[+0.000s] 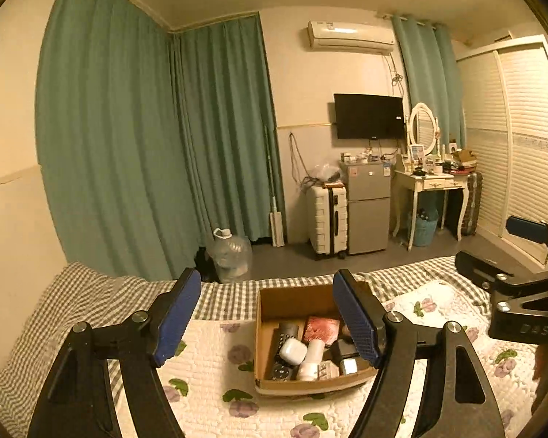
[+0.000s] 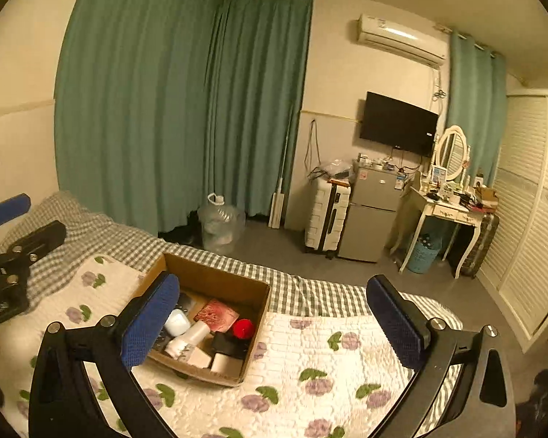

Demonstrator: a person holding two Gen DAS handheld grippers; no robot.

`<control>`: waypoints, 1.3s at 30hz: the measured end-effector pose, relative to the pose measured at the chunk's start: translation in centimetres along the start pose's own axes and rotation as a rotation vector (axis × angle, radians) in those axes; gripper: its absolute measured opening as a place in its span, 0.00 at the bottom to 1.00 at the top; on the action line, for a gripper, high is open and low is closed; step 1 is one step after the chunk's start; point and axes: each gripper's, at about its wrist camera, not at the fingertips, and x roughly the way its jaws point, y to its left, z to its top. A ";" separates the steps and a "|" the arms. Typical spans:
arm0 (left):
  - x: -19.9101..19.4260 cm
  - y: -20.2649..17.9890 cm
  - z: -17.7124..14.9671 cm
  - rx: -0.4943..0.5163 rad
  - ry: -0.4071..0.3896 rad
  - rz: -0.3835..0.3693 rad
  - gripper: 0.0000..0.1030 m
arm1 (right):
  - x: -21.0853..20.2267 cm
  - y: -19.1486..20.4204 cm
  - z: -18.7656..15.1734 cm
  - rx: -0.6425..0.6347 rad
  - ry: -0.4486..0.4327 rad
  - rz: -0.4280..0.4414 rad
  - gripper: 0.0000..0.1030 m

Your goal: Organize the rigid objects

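An open cardboard box [image 1: 312,343] sits on a floral quilt [image 2: 310,372] on a bed, packed with small items: a white earbud case [image 1: 293,351], a pink packet [image 2: 217,315], what may be a red ball [image 2: 243,327], dim and hard to identify. The left gripper [image 1: 270,315] and right gripper [image 2: 270,326] hover above the bed, both spread wide and holding nothing.

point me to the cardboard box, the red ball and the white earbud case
cardboard box [image 2: 215,277]: right wrist view, far inner wall.
red ball [image 2: 243,327]: right wrist view, its centre.
white earbud case [image 1: 293,351]: left wrist view, lid top.
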 end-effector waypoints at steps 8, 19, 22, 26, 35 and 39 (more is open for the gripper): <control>-0.4 0.4 -3.8 -0.051 -0.009 0.032 0.75 | -1.6 0.8 -3.7 0.064 -0.044 -0.011 1.00; 2.8 0.0 -10.2 -0.056 0.036 0.044 0.75 | 3.4 1.5 -10.2 0.062 -0.058 -0.010 1.00; 3.8 -0.1 -11.9 -0.079 0.076 0.030 0.75 | 4.8 1.5 -12.0 0.045 -0.025 -0.027 1.00; 4.3 -0.4 -12.5 -0.059 0.090 0.040 0.75 | 5.8 1.0 -12.8 0.077 0.020 -0.026 1.00; 3.9 -0.9 -12.5 -0.061 0.096 0.037 0.75 | 5.1 0.7 -12.4 0.084 0.009 -0.032 1.00; 4.0 -1.0 -12.6 -0.056 0.101 0.030 0.75 | 5.3 0.7 -12.5 0.086 0.018 -0.028 1.00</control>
